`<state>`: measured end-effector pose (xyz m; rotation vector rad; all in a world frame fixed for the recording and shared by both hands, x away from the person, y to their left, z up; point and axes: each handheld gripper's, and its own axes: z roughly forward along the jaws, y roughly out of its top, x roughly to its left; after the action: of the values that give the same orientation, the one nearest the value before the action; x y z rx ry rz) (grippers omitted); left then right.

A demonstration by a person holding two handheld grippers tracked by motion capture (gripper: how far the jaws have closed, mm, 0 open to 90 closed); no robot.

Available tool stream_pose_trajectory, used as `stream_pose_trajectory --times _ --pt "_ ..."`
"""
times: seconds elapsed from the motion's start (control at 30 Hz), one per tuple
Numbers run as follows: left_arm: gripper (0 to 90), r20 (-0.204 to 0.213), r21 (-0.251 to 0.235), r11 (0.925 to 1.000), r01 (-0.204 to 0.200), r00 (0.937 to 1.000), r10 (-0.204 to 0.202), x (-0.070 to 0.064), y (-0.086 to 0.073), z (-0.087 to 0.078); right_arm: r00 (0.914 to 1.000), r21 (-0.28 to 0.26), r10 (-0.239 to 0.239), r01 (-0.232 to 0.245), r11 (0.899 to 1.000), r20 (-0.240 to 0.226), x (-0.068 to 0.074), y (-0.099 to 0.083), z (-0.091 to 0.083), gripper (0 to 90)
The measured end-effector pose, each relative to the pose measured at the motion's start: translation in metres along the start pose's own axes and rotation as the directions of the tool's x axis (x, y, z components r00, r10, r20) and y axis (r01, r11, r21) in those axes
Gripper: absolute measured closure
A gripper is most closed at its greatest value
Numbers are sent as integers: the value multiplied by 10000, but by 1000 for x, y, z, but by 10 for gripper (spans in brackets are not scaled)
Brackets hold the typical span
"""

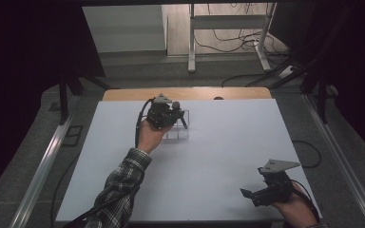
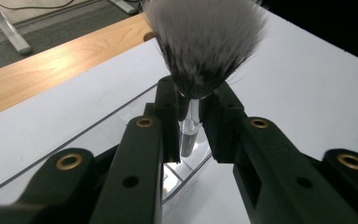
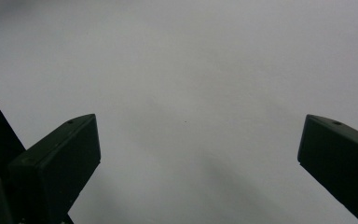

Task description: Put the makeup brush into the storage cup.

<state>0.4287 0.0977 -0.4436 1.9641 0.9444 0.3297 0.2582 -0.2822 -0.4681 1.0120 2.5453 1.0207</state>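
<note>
1. Toward the far side of the white desk [image 1: 218, 152], my left gripper [image 2: 189, 109] has its fingers [image 2: 165, 116] closed on the thin clear neck of a fluffy grey-and-white makeup brush [image 2: 205, 42], bristles up, handle down inside a clear acrylic organiser box [image 1: 178, 129].
2. My right gripper [image 1: 256, 192] hovers near the desk's near right corner, fingers [image 3: 56, 158] spread wide, holding nothing.
3. Risk, as I judge it: the neck is slick and narrow, so a tilt could let the brush slip or twist.
4. Lifting crookedly could snag the handle on the box wall and drag the light box.
5. Open desk lies to the right and toward me; the wooden edge strip [image 1: 123, 94] is close behind the box.
</note>
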Motion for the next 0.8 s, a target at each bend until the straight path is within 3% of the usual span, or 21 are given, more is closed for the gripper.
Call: stream_pose_trajectory --times 0.47,0.57,0.8 --pt "743 -2 212 9997 -138 9999 138 -1 -4 5 10000 15 -14 14 10000 21 0 0 0 0" --pt "584 -236 213 9990 -392 9989 397 -3 -1 3 10000 14 -13 13 10000 34 0 0 0 0" --pt "315 -279 178 9993 -339 9990 344 -2 4 -4 10000 24 -10 10 10000 14 0 0 0 0"
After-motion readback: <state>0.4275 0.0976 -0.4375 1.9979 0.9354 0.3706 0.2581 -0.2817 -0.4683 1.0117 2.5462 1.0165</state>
